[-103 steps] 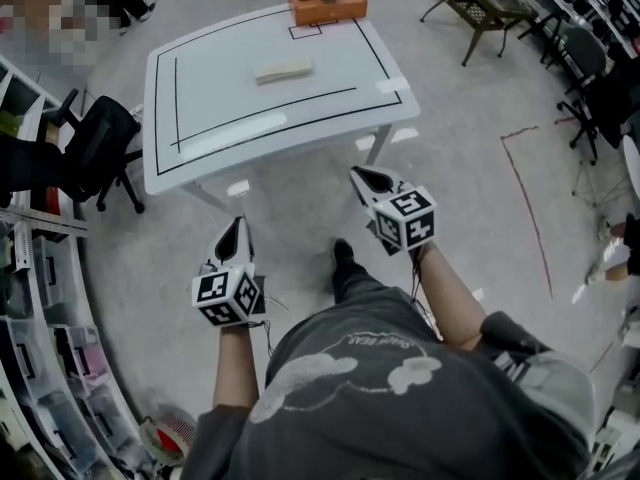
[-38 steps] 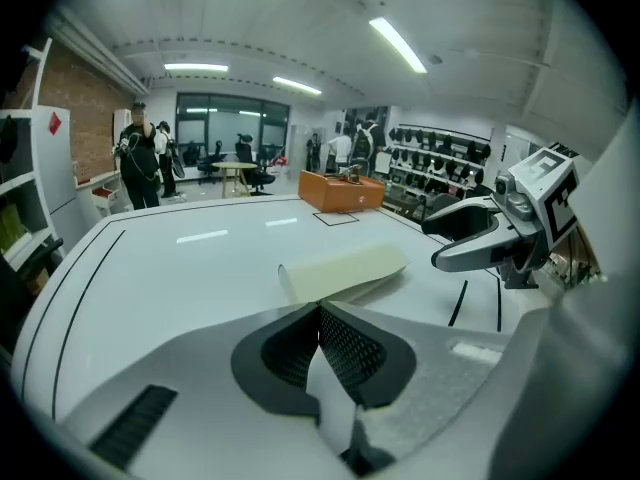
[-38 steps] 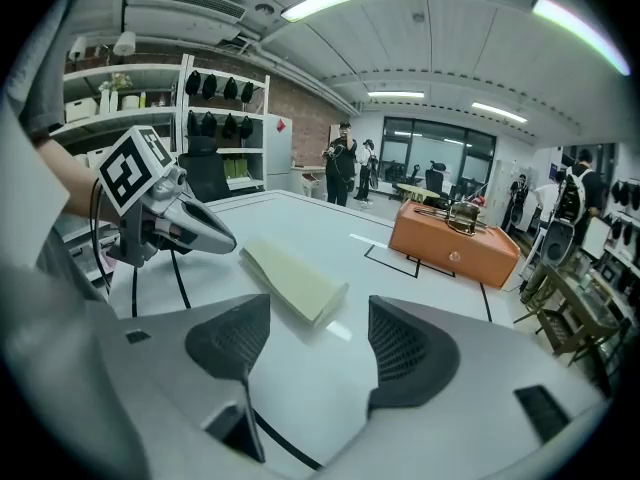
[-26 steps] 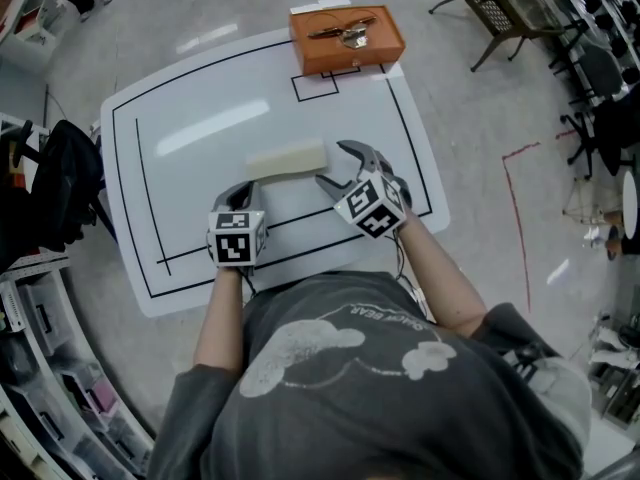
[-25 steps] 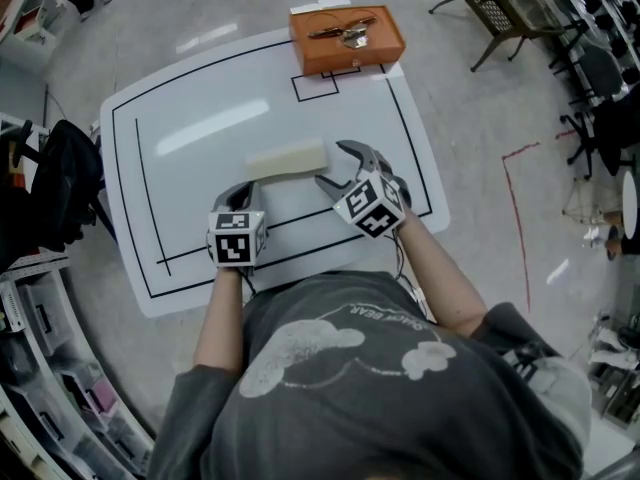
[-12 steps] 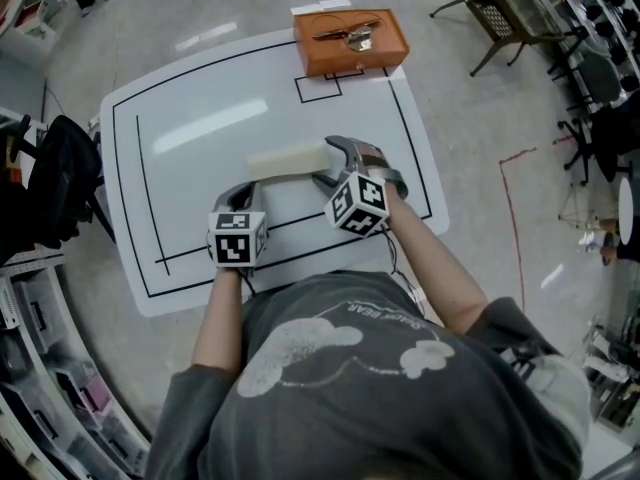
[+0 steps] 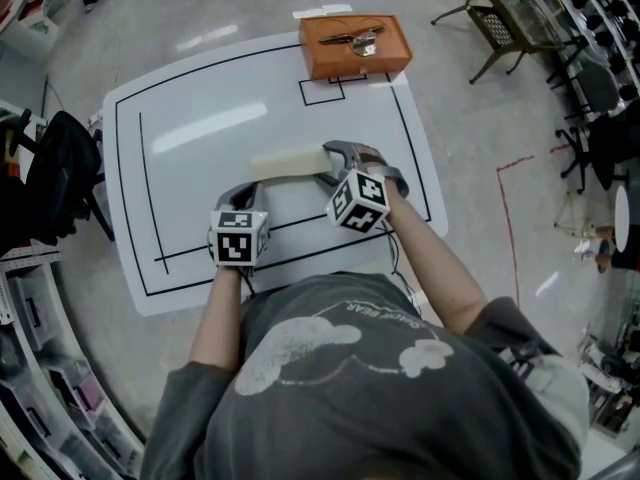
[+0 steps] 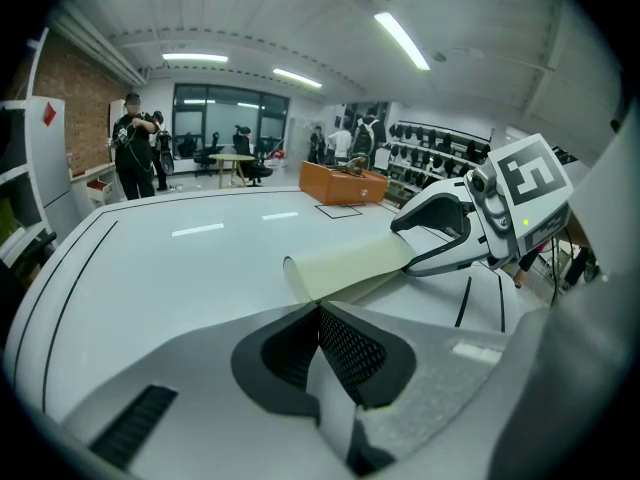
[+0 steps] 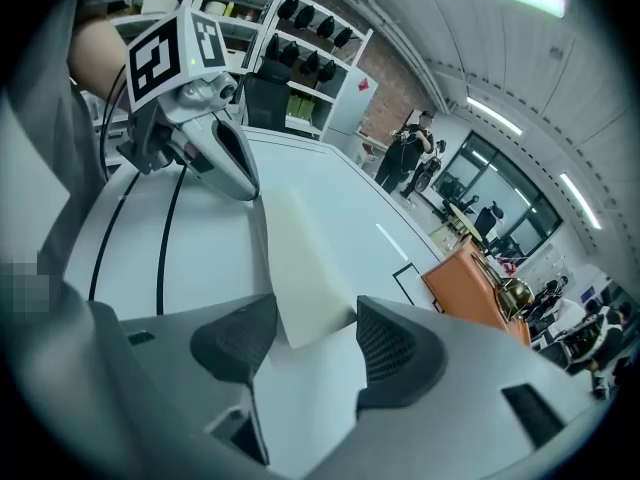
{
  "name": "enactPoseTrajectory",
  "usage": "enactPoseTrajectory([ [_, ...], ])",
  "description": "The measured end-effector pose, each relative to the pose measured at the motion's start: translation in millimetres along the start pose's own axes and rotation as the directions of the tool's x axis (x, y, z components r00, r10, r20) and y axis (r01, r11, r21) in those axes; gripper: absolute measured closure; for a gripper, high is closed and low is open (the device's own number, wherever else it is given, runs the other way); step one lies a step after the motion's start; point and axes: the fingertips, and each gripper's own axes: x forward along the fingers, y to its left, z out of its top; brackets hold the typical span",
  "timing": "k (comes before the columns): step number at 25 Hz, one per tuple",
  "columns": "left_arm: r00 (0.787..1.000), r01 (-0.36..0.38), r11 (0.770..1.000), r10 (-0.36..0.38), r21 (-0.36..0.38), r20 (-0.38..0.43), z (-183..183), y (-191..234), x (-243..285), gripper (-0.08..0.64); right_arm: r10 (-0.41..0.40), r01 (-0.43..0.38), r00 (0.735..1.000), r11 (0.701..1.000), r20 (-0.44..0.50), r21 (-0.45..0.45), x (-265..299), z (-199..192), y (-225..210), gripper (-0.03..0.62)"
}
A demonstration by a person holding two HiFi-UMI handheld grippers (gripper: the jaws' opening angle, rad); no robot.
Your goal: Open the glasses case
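A cream glasses case [image 7: 285, 162] lies shut in the middle of the white table [image 7: 190, 88]. My right gripper [image 7: 326, 165] straddles the case's right end, and its jaws are closing. In the right gripper view the end of the case [image 9: 300, 258] sits between the two pads [image 9: 392, 346], with a gap still showing on the left side. My left gripper [image 7: 244, 192] rests just in front of the case's left end, shut and empty. From the left gripper view, the case [image 8: 350, 265] lies just beyond the left gripper's [image 8: 318, 314] tips, with the right gripper [image 8: 440, 236] at its far end.
An orange box [image 7: 355, 46] with a pair of glasses on it stands at the table's far edge. Black lines mark out areas on the tabletop. A black chair [image 7: 55, 173] stands left of the table, and more chairs and shelves stand around the room.
The right gripper has slid left onto the case's right end and rolled, and its jaws have narrowed. The left gripper has stayed where it was.
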Motion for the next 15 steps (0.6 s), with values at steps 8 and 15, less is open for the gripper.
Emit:
enactPoseTrajectory([
  [8,1.000,0.013,1.000,-0.013,0.022,-0.005,0,-1,0,0.558,0.079,-0.078,0.997,0.996,-0.011,0.038,-3,4,-4,0.345],
  [15,1.000,0.008,1.000,-0.008,0.011,-0.005,-1,-2,0,0.558,-0.004,0.001,0.998,0.999,0.070,0.038,-12,20,-22,0.488],
])
